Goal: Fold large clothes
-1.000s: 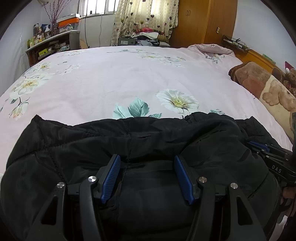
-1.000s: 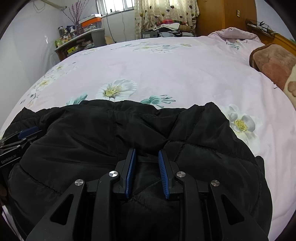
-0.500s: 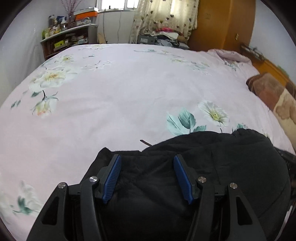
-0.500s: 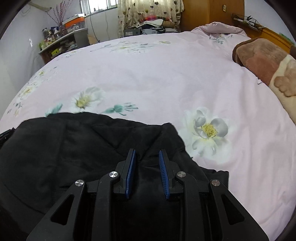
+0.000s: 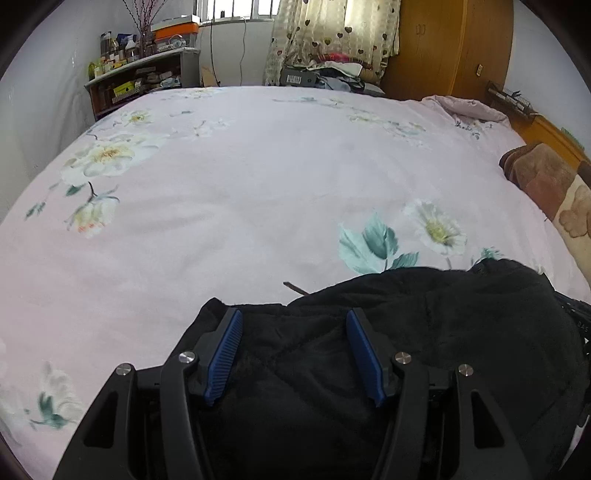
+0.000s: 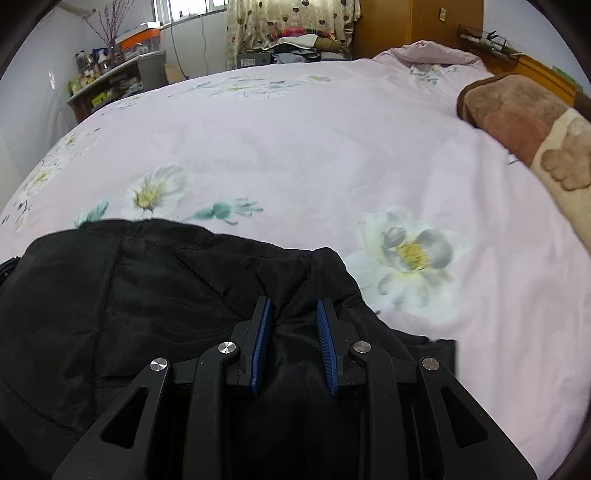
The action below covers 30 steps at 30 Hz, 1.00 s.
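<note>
Black jacket [image 5: 424,332] lay bunched on bed [image 5: 258,184]; left gripper [image 5: 293,354] gaped, right gripper [image 6: 293,345] part-open, both swung outward toward jacket's edges, unclamped.

Home bedroom: floral bed [image 5: 258,177], wardrobe [image 5: 450,48], curtained window [image 5: 332,33]

Pink floral bedsheet [image 5: 258,177]; brown blanket [image 6: 517,118] at right edge; cluttered shelf [image 5: 140,79], wooden wardrobe [image 5: 450,48] behind

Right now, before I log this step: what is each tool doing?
Left tool: open, fingers wide over the black jacket.
Right tool: narrow gap with jacket fabric between the fingers; grip cannot be told.
</note>
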Motion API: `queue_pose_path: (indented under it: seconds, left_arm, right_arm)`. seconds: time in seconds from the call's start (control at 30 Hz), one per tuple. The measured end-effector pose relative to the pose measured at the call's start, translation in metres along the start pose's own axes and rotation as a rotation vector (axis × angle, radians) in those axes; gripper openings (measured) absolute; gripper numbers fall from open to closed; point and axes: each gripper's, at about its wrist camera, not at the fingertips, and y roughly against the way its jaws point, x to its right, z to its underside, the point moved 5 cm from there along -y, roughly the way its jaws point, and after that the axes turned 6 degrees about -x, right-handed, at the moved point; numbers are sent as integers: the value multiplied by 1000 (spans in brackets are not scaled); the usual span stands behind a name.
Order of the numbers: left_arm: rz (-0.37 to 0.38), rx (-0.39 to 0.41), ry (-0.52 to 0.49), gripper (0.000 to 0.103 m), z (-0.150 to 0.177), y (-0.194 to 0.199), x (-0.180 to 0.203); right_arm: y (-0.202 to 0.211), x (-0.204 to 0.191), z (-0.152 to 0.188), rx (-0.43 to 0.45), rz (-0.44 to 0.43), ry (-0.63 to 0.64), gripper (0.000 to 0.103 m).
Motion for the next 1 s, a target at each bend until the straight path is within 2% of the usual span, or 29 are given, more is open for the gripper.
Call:
queue_pose_path:
  seconds: [0.1,0.23,0.3,0.4,0.57,0.63,0.73,0.8,0.87,1.0]
  left_arm:
    - [22,48,4,60,0,35,5]
    - [146,109,-43,60,18,73,44]
    - [187,105,-99,60,32,73,70]
    - [167,30,-131,61,49,41,87]
    - [141,43,-114,62,55,17,89]
    - [119,32,-121,62,53,15,91]
    - [139,4,-110,59,47,30,88]
    - [149,36,-104,58,45,49,79]
    - [108,90,-105,58,45,66,59]
    - [26,85,-44,58,54,58,8]
  right_arm:
    - [42,-4,-1,73,-43,-15,25]
    - [88,-39,15,149,-140,34,25]
    - [94,-60,25,152,-186,66,25]
    - [73,-77,40,96,-190,106,25]
    - [31,-62,48,77,-184,80,25]
    - [23,-62,46,64,-182,75,25]
    - [33,-62,41,63,-173,71,25]
    - [55,-55,41,98,-179,55,25]
    - [76,-38,42,158,-151,36,25]
    - [62,7,54,130,-57,-25,25]
